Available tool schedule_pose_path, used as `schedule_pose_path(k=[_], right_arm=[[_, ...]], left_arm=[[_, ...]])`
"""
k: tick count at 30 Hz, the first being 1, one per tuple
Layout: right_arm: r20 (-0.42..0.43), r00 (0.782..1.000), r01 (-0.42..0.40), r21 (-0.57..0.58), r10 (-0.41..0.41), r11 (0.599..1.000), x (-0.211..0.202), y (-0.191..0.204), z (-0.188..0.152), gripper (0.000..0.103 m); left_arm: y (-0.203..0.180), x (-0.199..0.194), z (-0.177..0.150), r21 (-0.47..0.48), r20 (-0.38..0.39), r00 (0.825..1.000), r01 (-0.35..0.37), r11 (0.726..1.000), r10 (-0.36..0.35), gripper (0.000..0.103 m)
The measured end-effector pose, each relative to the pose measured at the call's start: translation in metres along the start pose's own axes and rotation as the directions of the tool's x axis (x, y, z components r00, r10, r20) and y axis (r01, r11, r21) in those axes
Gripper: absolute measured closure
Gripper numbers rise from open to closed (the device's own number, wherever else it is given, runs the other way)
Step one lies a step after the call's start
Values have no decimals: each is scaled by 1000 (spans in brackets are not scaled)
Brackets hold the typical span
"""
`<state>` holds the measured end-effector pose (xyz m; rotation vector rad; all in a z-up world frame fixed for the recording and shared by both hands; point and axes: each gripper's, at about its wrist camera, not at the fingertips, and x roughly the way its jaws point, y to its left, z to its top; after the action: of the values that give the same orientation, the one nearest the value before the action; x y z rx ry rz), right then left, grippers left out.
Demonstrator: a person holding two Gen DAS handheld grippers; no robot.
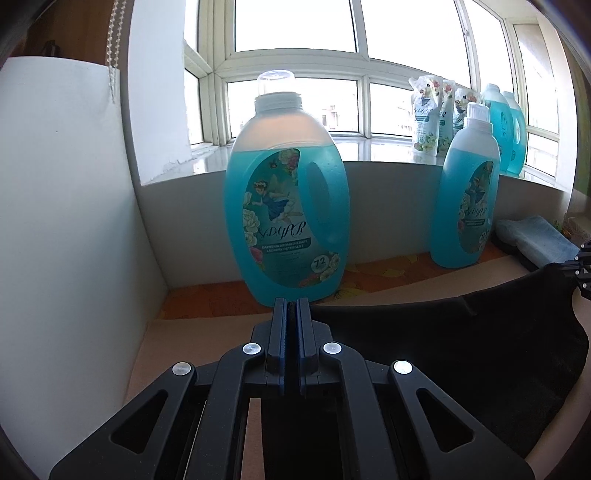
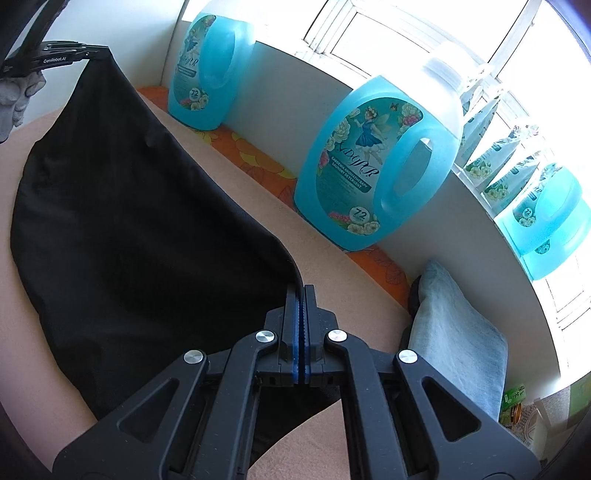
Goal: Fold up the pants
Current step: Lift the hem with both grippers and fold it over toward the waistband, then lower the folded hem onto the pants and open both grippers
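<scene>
Pants (image 2: 140, 229) of soft black cloth hang stretched between your two grippers, filling the left half of the right wrist view above the beige tabletop (image 2: 332, 266). Your right gripper (image 2: 303, 291) is clenched on one edge, your left gripper (image 1: 292, 304) on another (its arm reads "GenRobot.AI"). The blue plastic jug (image 1: 288, 214) behind is labelled "GARDENIA AROMATHERAPY LAUNDRY DETERGENT" and "72".

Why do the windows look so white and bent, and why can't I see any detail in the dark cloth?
Left wrist view: the window is blown out by daylight and its frames bow from the fisheye lens. Right wrist view: the same glare washes out the window, while the black pants read as a nearly featureless dark mass; the detergent bottle stays sharp.
</scene>
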<state>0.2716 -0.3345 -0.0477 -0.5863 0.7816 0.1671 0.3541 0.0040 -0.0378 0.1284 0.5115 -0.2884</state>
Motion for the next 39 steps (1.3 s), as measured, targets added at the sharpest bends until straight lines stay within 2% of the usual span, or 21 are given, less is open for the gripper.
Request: schedule_pose_path(k=[11, 16, 18, 20, 22, 24, 28, 31, 33, 35, 36, 38, 39], right_arm=[[-81, 995, -56, 20, 57, 998, 66, -11, -3, 102], [-131, 984, -115, 68, 123, 991, 88, -17, -8, 102], [-126, 980, -138, 112, 152, 984, 89, -26, -8, 102], [-89, 976, -176, 202, 197, 963, 81, -43, -11, 95], [-44, 975, -195, 301, 218, 933, 67, -62, -18, 70], [-18, 976, -193, 382, 216, 904, 56, -78, -29, 58], [-14, 959, -233, 532, 283, 814, 57, -102, -59, 58], [-24, 948, -247, 568, 316, 785, 64, -103, -71, 58], [-28, 944, -253, 573, 328, 779, 71, -100, -72, 58], [-30, 941, -262, 563, 336, 784, 75, -93, -70, 73], [-30, 940, -267, 558, 341, 786, 76, -89, -68, 86], [-18, 946, -265, 536, 325, 801, 74, -82, -65, 89], [-15, 951, -255, 527, 308, 811, 71, -79, -63, 94]], left_arm=[[-8, 69, -9, 25, -108, 993, -35, 999, 37, 99], [-10, 90, -16, 41, -154, 987, -48, 998, 54, 99], [-11, 95, -19, 49, -167, 984, -55, 997, 62, 99], [-11, 98, -20, 46, -171, 983, -59, 997, 66, 99], [-10, 99, -21, 44, -173, 983, -58, 997, 65, 99], [-9, 98, -21, 46, -172, 983, -59, 997, 66, 99], [-10, 99, -20, 53, -170, 983, -56, 997, 65, 99], [-8, 102, -20, 45, -175, 982, -59, 997, 66, 99], [-9, 103, -19, 42, -172, 983, -63, 997, 69, 99], [-9, 101, -19, 43, -168, 983, -67, 997, 73, 99], [-9, 101, -19, 45, -167, 983, -68, 997, 75, 100], [-9, 100, -19, 48, -164, 983, -72, 996, 79, 99], [-10, 100, -18, 48, -164, 983, -73, 996, 80, 99]])
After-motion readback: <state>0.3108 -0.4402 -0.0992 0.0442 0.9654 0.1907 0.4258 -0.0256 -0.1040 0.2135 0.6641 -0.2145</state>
